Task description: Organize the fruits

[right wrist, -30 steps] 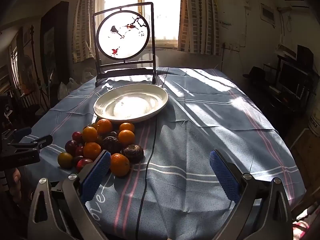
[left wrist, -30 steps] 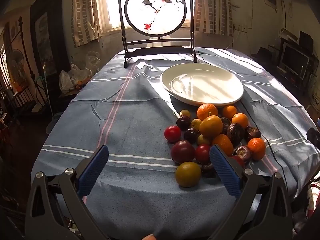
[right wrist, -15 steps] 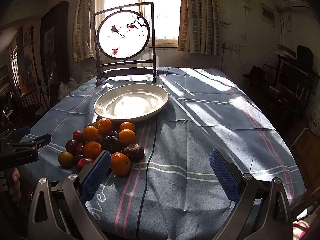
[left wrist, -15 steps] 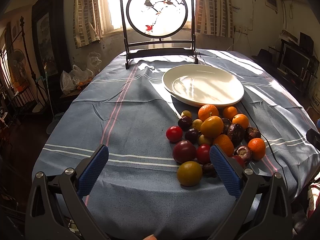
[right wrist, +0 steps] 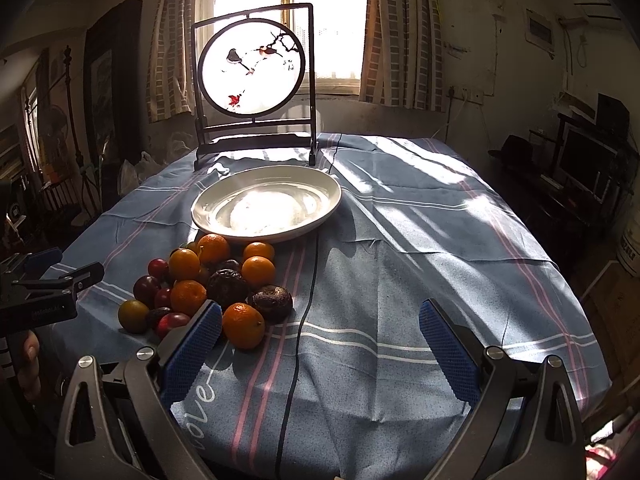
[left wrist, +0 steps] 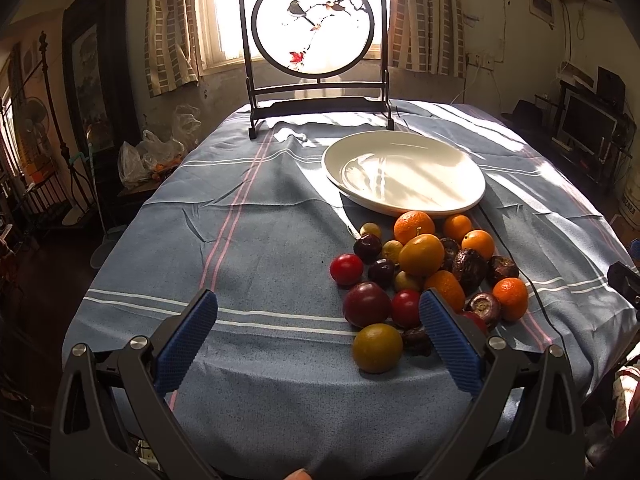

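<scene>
We hold the left gripper [left wrist: 318, 336] and right gripper [right wrist: 320, 338] low over the near edge of the tabletop [left wrist: 248, 240], both with jaws spread wide and holding nothing. The fruit pile [left wrist: 424, 276] lies on the blue cloth just in front of the empty white plate [left wrist: 404, 172]. We judge the oranges [left wrist: 414, 227] firm and easy to pinch across their middles; the plums [left wrist: 367, 304] look smooth, rounder, likely to roll or bruise, so we would close gently, and take the outlying yellow-green fruit [left wrist: 377, 347] first
</scene>
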Action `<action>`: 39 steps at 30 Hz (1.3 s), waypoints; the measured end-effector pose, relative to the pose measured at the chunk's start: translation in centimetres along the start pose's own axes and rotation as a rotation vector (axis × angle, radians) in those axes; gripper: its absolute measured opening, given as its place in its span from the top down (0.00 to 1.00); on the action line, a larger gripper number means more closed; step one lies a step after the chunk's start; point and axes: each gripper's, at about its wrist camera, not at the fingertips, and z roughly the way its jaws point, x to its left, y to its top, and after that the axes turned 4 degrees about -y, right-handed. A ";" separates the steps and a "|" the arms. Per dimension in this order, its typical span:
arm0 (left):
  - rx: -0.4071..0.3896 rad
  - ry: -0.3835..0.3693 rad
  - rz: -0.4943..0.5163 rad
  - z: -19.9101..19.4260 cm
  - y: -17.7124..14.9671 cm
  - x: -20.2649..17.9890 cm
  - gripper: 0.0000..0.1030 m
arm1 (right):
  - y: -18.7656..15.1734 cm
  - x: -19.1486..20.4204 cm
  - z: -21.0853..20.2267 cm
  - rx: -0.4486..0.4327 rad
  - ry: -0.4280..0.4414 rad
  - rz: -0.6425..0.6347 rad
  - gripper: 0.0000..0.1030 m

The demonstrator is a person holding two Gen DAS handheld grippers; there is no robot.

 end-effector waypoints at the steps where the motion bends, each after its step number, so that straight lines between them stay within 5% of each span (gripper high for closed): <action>1: 0.002 -0.001 0.000 0.0 0.0 0.0 0.04 | 0.0 0.0 0.0 -0.001 0.000 -0.001 0.04; 39: 0.010 -0.002 0.000 0.3 -0.4 0.3 0.04 | -0.4 0.8 0.4 0.012 0.002 -0.013 0.04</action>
